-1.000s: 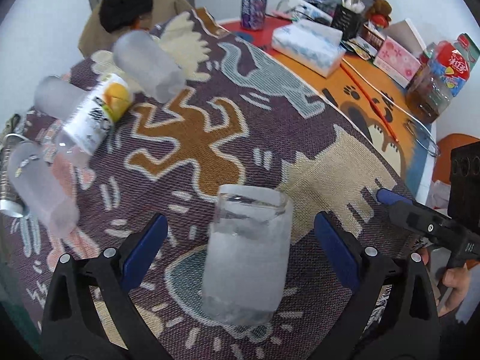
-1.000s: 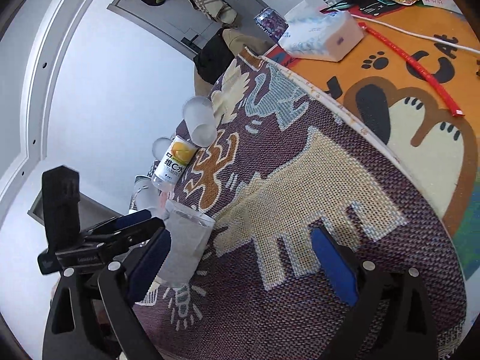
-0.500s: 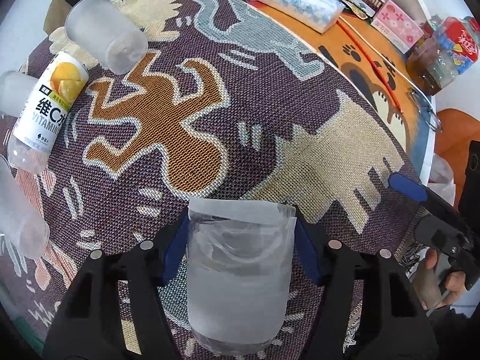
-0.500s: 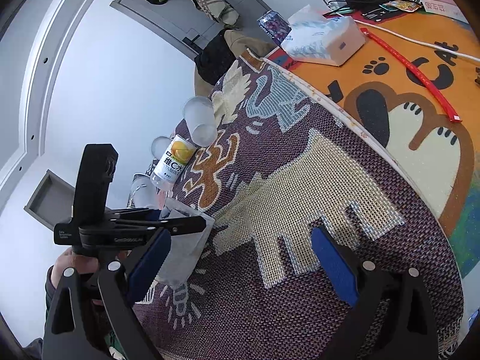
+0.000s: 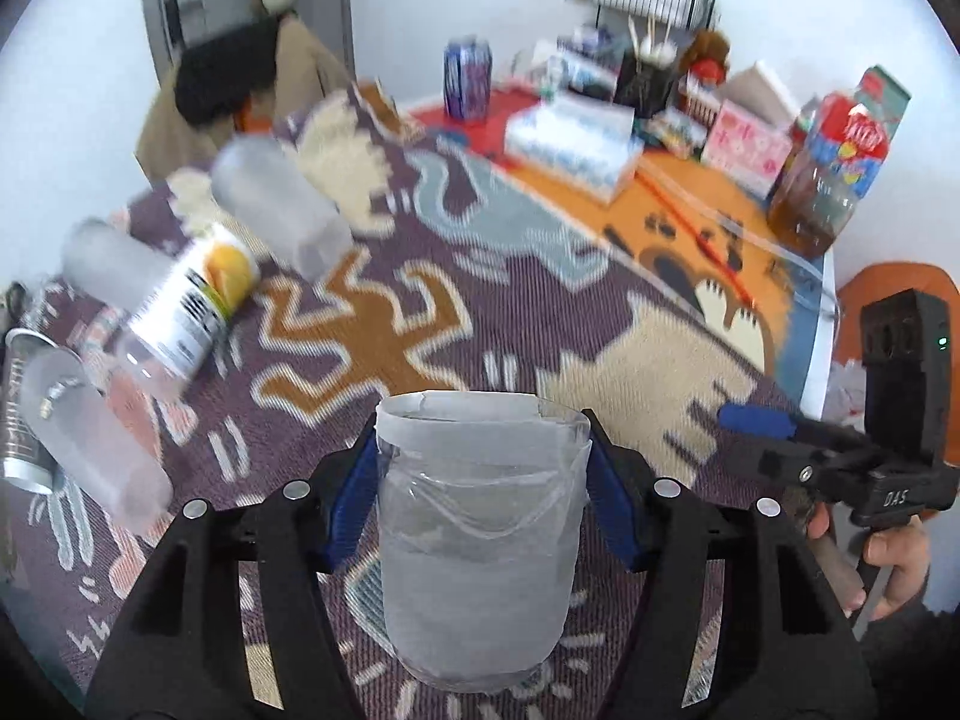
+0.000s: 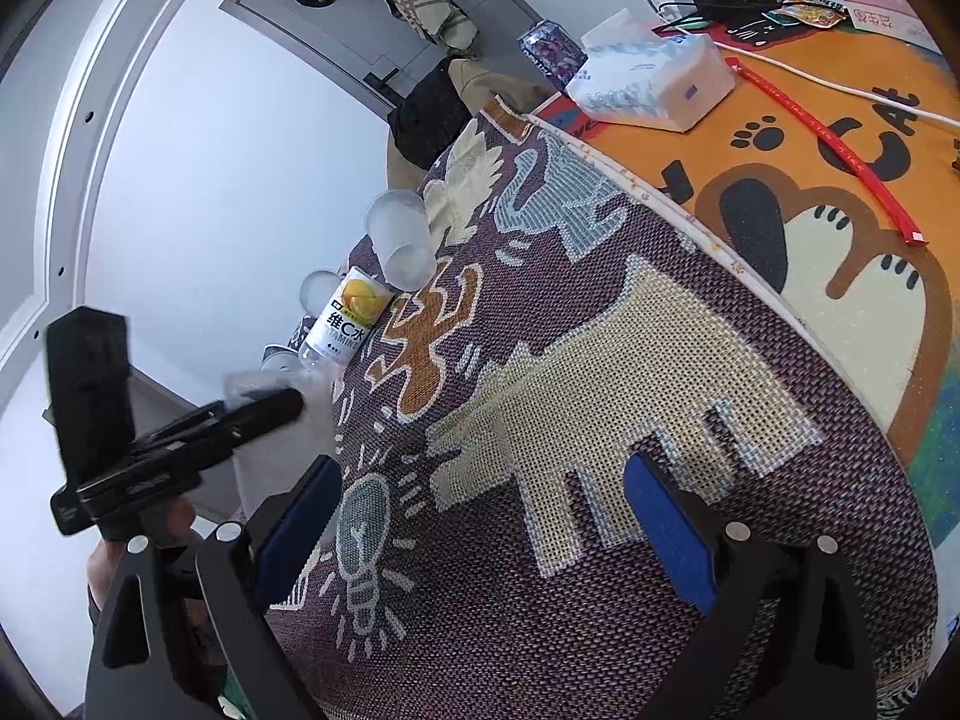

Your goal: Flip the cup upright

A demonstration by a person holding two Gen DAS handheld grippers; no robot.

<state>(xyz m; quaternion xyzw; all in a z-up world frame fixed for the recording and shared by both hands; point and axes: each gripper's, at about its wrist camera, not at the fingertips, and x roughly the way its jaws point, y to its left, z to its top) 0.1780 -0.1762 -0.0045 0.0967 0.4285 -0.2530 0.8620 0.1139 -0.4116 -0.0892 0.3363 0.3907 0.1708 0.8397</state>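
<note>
The left hand-held gripper (image 5: 483,501) has its blue pads (image 5: 351,504) pressed against both flanks of the frosted plastic cup (image 5: 477,546), low in the centre of the left wrist view, so it is clamped on the cup around the upper half of its wall. The cup looks thin and light, empty as far as one can tell through the cloudy plastic, and the wall probably gives a little under pressure; a firm but gentle squeeze across the middle, where it is being held now, seems the sensible spot, since the smooth sides could slide if the grip loosens during a turn. Whether the end pointing away from the camera is the rim or the base is hard to say from this angle, and whether its bottom touches the patterned cloth (image 5: 528,312) on the bench cannot be told either. Over in the right wrist view the right hand-held gripper (image 6: 480,516) has its jaws wide apart, holding nothing, above the woven cloth. In the upper left of the left wrist view another frosted cup (image 5: 279,207) lies on its side near a yellow-label bottle (image 5: 192,312).
</note>
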